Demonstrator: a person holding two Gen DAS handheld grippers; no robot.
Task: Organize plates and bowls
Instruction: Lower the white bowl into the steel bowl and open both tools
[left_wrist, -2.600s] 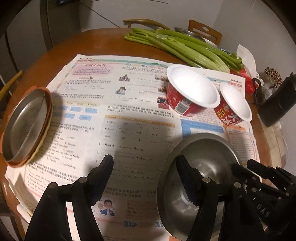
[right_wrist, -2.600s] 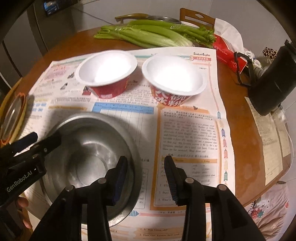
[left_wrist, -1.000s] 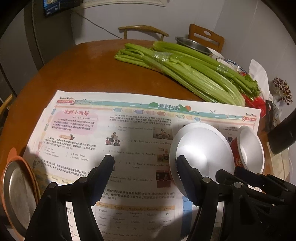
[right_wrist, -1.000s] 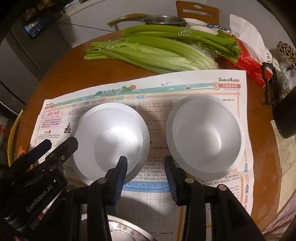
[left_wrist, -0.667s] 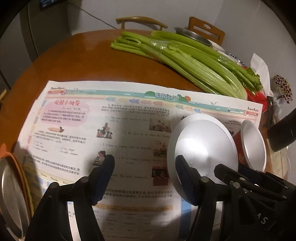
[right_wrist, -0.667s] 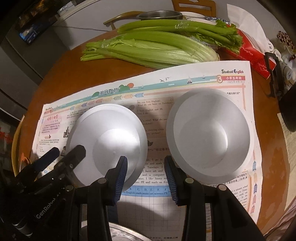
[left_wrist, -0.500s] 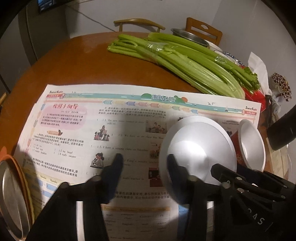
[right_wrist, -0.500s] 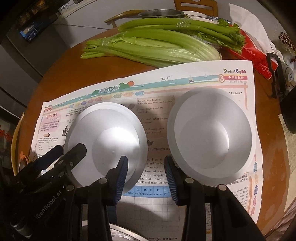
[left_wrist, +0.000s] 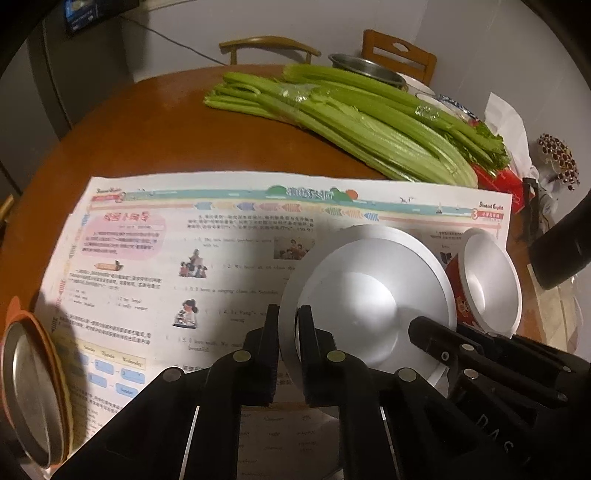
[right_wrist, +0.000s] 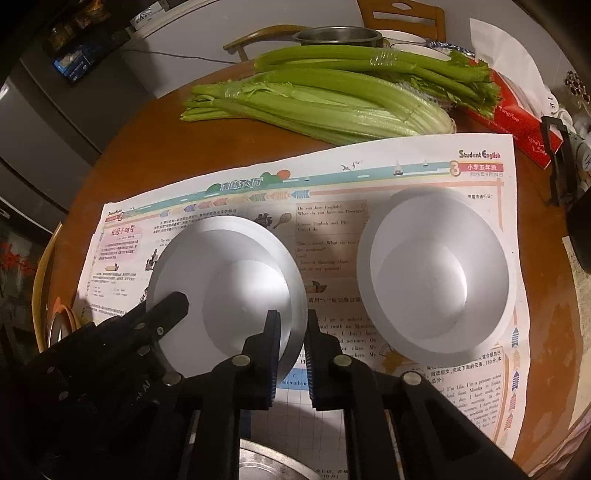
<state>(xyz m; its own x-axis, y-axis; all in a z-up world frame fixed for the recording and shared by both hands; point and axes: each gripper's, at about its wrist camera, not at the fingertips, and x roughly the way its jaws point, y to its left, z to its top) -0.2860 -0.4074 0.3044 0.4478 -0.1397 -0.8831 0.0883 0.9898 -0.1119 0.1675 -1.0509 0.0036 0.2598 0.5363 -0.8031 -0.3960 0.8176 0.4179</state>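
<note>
We see 2 white bowls standing on the newspaper (right_wrist: 413, 177) that covers the round wooden table (right_wrist: 147, 158), both mouth-up with openings facing the ceiling; they are round, so no long axis to call. The left bowl (right_wrist: 229, 291) sits at the middle of the sheet, the right bowl (right_wrist: 436, 269) beside it toward the sheet's right edge, apart, not touching. In the left wrist view the right bowl shows a red printed outer wall.

Both grippers are clamped on the left bowl's rim. The left gripper (left_wrist: 288, 325) pinches the near-left part of the rim, 1 finger inside the bowl and 1 outside. The right gripper (right_wrist: 292, 328) pinches the near-right part of the same rim, likewise 1 finger each side.

Count: 2 white bowls, 1 metal plate (left_wrist: 26, 398) in an orange rim at the table's left edge, 1 steel bowl (right_wrist: 273, 461) partly seen at the near edge under the right gripper, 1 steel pot (right_wrist: 338, 36) at the back. 2 bundles of celery (right_wrist: 314, 99) lie across the far side, stalks running left-right. 1 red tissue box (right_wrist: 517, 122) sits right of them.
</note>
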